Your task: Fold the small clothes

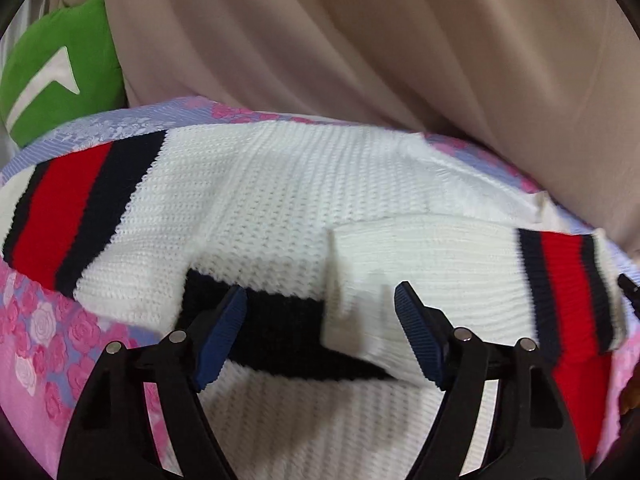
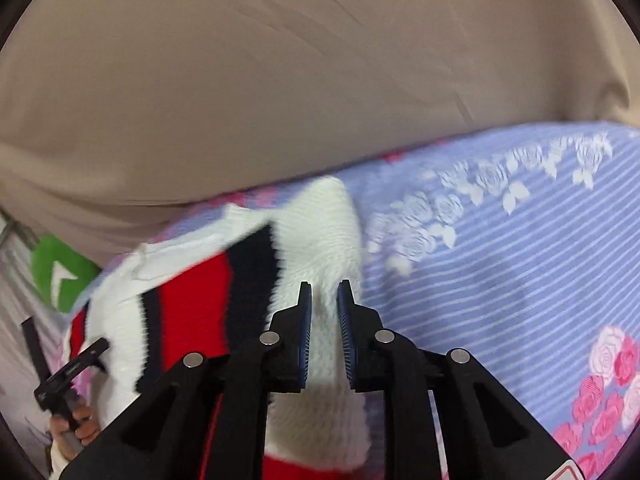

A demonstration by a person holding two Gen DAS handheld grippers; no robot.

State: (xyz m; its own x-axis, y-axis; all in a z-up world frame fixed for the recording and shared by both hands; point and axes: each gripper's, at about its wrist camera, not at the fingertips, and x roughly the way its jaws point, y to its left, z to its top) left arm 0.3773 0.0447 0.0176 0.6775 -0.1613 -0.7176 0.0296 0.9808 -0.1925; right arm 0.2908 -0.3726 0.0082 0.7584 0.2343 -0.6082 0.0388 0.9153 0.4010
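Note:
A white knit sweater (image 1: 260, 184) with red and navy stripes lies spread on the bed. One sleeve (image 1: 440, 264) is folded across its body, near the navy collar band (image 1: 280, 332). My left gripper (image 1: 321, 290) hovers open over the collar band and the sleeve's edge, and its pads touch nothing. In the right wrist view my right gripper (image 2: 325, 286) stands nearly closed, with the white end of the sleeve (image 2: 324, 232) pinched between its pads. The sweater's striped part (image 2: 192, 308) lies to its left. A hand (image 2: 82, 428) holds the left gripper at the lower left.
A blue striped bedsheet (image 2: 520, 260) with pink and white roses covers the bed under the sweater. Beige fabric (image 1: 360, 40) hangs along the far side. A green cushion (image 1: 60, 68) with a white mark sits at the far left.

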